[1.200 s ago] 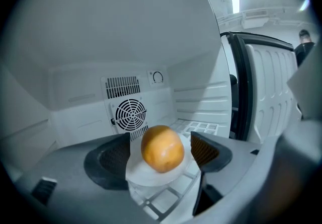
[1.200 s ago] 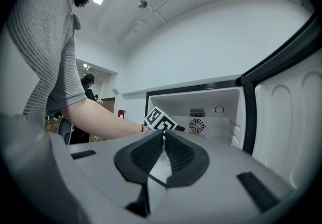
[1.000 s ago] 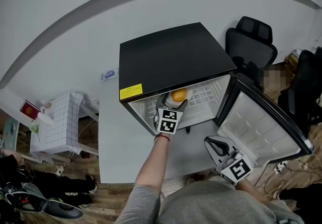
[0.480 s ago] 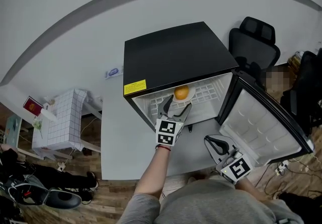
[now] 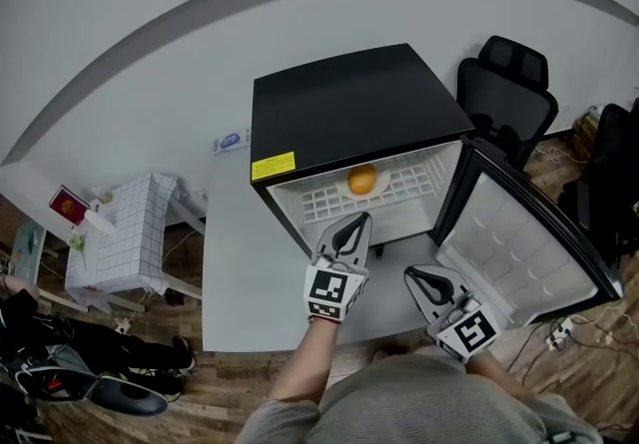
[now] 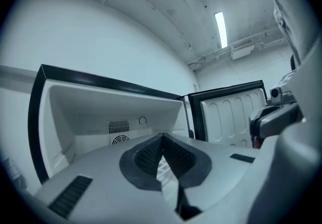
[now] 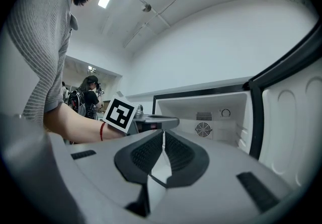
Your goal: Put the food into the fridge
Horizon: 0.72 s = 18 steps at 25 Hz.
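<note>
Since the orange [image 5: 362,179] already sits on its plate [image 5: 381,185] on the wire shelf [image 5: 319,201] inside the fridge [image 5: 349,103], near the shelf's middle, what seems left is shutting the door [image 5: 519,252]. The fridge stands at the tabletop's [image 5: 240,272] far right corner, and its door hangs wide open past the right edge.

The left gripper [image 5: 359,222] is just outside the opening, over the tabletop in front of the fridge. Its fingers [image 6: 151,155] have just been closing and now meet with nothing between them. The right gripper [image 5: 411,278] hovers near the tabletop's near edge, close to the door's inner face. Its fingers [image 7: 146,155] are also together and carry nothing.

To shut the door well, I would use the right gripper, since it is nearer. It should go round to the door's outer face and press close to the free edge, far from the hinge, where a light push does most. Closed fingers make a good blunt pusher, so they need not open.

The left gripper should stay clear of the opening so the swinging door cannot catch it. A slow, even push is safest, because the fridge only rests on the tabletop and a shove could shift it or jolt the orange off its plate. Press until the seal meets all round.
</note>
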### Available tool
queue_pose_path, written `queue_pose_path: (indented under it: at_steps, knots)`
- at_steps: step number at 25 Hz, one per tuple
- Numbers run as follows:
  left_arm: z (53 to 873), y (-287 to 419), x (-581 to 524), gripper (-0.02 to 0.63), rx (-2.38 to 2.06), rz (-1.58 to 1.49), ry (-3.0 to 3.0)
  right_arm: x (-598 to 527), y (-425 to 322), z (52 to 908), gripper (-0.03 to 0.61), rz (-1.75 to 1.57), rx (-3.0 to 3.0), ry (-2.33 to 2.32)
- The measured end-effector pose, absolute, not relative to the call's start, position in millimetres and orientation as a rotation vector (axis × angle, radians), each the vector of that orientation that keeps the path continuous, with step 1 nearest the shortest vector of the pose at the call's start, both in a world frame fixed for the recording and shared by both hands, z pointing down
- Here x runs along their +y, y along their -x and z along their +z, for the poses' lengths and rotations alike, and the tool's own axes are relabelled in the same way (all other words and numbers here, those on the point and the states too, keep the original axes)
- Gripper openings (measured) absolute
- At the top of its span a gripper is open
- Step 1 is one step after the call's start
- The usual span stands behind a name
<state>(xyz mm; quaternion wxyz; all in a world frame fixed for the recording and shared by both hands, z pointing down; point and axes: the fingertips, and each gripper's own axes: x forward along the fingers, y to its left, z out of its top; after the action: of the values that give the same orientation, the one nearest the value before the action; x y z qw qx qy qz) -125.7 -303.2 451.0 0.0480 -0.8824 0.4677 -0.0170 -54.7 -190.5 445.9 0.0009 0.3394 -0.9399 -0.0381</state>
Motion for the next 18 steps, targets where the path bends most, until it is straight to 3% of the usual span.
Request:
queue_pose_path:
  at_steps: [18]
  knots:
    - [435.7,132.7,-249.9,0.011,1.411,0.061,2.701,-186.0,62.4,448.9,0.017,-0.118,-2.945,-1.058]
